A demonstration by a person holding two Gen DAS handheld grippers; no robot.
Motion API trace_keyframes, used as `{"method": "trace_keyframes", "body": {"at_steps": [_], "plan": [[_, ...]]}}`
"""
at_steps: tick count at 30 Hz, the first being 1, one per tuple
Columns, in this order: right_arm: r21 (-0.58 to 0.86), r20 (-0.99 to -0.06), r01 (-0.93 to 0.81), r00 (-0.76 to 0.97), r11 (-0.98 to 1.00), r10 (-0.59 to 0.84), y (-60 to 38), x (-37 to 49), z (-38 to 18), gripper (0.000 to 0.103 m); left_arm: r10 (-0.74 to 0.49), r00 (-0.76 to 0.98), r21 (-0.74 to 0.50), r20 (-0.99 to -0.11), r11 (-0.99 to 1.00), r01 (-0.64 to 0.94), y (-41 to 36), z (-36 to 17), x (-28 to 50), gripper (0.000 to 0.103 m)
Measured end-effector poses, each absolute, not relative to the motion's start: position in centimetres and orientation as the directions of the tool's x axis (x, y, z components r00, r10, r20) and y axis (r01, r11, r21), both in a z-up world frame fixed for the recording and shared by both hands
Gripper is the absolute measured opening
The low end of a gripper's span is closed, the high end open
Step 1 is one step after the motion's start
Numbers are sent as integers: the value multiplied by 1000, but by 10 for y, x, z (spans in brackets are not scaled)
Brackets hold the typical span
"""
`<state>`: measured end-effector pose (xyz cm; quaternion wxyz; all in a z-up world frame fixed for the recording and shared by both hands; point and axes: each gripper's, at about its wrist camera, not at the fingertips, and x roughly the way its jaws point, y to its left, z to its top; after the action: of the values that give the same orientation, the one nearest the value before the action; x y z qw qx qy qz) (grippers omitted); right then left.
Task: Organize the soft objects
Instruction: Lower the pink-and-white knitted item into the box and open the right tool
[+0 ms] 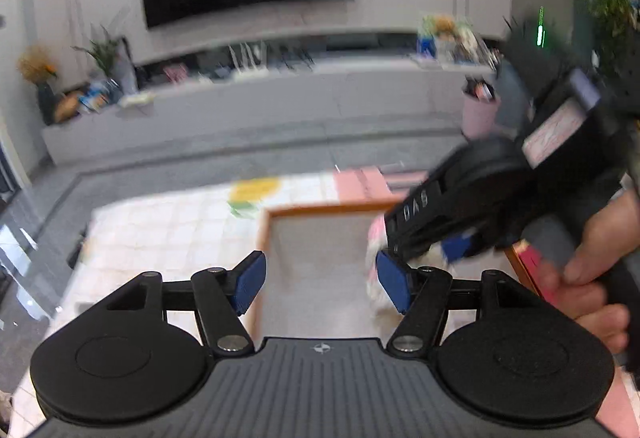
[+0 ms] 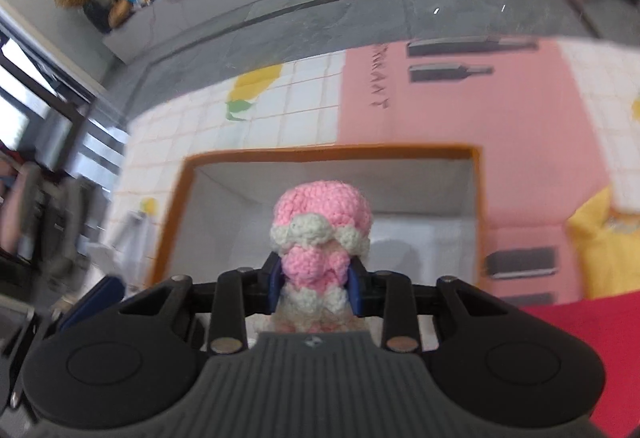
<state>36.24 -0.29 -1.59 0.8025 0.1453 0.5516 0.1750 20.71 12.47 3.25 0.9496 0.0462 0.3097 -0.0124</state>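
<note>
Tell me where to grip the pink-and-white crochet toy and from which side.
Grip the crochet toy at its narrow waist, below the bulging pink head, coming from behind its base along its long axis. That is how the right hand-held gripper holds it now: blue pads on either side of the pinched middle, so the wider head above resists slipping. The box lies beyond.

We read only "DAS" in pale letters on the black body of the right gripper (image 1: 448, 238) in the left wrist view; the dark lettering on the pink mat panel (image 2: 452, 94) is too blurred to read.
</note>
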Motion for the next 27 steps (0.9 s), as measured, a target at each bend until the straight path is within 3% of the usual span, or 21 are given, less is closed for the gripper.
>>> {"method": "trace_keyframes", "body": {"at_steps": [5, 17, 19, 20, 22, 27], "plan": [[519, -791, -109, 316, 848, 524, 18, 365, -26, 34, 65, 804, 94, -591, 996, -11, 142, 31, 204, 75], [403, -855, -101, 314, 910, 413, 85, 368, -90, 35, 80, 763, 26, -642, 996, -84, 167, 24, 210, 70], [389, -854, -114, 327, 914, 404, 89, 368, -90, 41, 73, 757, 11, -649, 996, -86, 170, 24, 208, 71], [374, -856, -131, 331, 918, 396, 92, 368, -89, 50, 70, 756, 6, -651, 996, -87, 171, 24, 206, 71], [346, -867, -119, 337, 931, 366, 93, 365, -90, 59, 57, 756, -7, -652, 997, -81, 174, 23, 202, 71], [377, -861, -111, 324, 919, 392, 85, 363, -91, 65, 98, 747, 3, -658, 992, -127, 178, 27, 194, 71]]}}
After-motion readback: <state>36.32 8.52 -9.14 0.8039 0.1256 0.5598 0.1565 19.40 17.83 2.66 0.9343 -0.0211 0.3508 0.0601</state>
